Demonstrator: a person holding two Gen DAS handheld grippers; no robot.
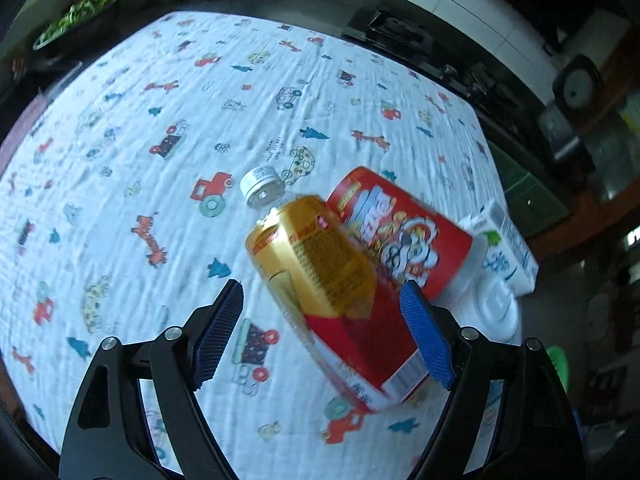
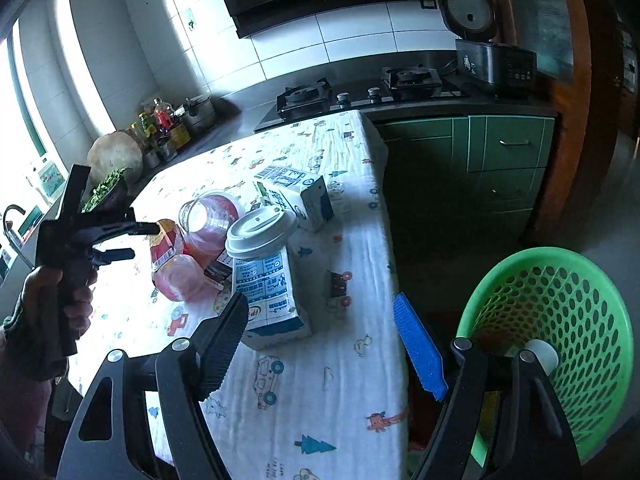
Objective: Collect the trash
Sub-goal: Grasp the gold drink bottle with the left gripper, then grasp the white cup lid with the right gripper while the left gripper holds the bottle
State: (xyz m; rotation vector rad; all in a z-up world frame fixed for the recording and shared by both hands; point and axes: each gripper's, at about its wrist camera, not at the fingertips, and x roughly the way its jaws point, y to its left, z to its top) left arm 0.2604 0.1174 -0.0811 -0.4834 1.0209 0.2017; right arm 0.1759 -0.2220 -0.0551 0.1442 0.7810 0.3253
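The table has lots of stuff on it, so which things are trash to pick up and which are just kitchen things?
Trash job:
bottle
red cup
milk carton
white lid
second carton
green basket

Just lying about:
rice cooker
stove
jars
bowl of greens

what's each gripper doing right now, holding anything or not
Left gripper: jaws open around the bottle, not clamped on it.
Right gripper: jaws open, holding nothing, above the table.

Left gripper (image 1: 320, 332) tilted downward, fingers spread, right gripper (image 2: 320, 344) angled down, fingers apart
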